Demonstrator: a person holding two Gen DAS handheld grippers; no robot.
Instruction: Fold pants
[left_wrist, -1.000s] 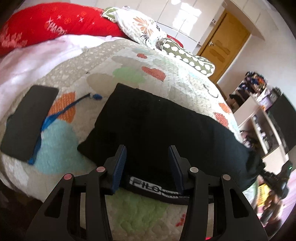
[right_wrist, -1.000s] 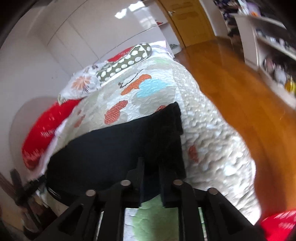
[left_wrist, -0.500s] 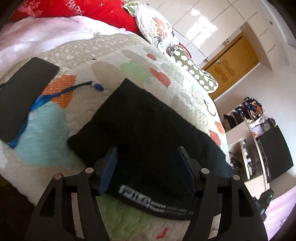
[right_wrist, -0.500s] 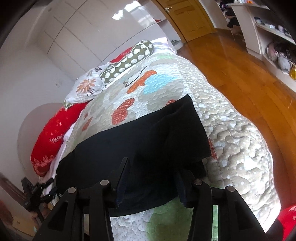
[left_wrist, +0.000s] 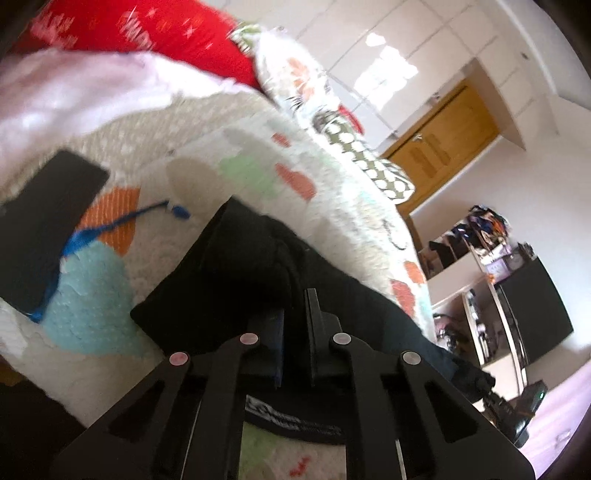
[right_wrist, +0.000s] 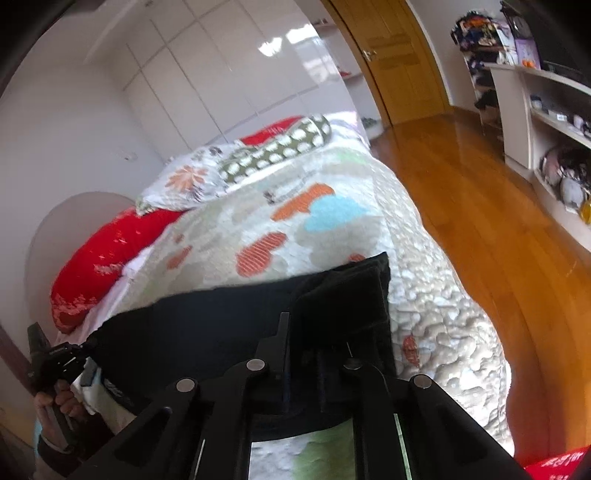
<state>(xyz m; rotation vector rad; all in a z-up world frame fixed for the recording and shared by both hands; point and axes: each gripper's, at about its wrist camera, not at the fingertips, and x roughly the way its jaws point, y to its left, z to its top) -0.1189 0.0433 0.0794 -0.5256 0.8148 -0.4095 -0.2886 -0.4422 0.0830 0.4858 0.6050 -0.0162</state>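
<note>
Bedroom setting: a bed covered by a white quilted bedspread with orange, teal and green heart patches (left_wrist: 207, 155) occupies both views, with glossy white wardrobe doors (right_wrist: 229, 74) and a wooden door (left_wrist: 443, 144) behind it and a polished wooden floor (right_wrist: 480, 206) alongside. Black fabric pants with a lettered waistband (left_wrist: 236, 273) lie folded across the near edge of the bedspread. Left gripper (left_wrist: 295, 325) sits over the waistband end, its two black fingers (left_wrist: 314, 325) drawn nearly together with a ridge of the black cloth bunched up just ahead of them; motion blur makes the contact hard to confirm, but the cloth appears pinched between them. Right gripper (right_wrist: 314, 347) is at the opposite end of the pants, its fingers close together and sunk into the dark fabric, a lifted fold standing between them. Beside the pants, on the left-wrist side, lie a flat black rectangular pad (left_wrist: 40, 229) and a blue cord (left_wrist: 110, 229) touching it. At the head of the bed rest a long red cushion with white print (right_wrist: 107, 254), a floral pillow (right_wrist: 184, 181) and a green bolster with white spots (right_wrist: 273, 151). White open shelving holding small items (right_wrist: 546, 122) stands across the floor.
</note>
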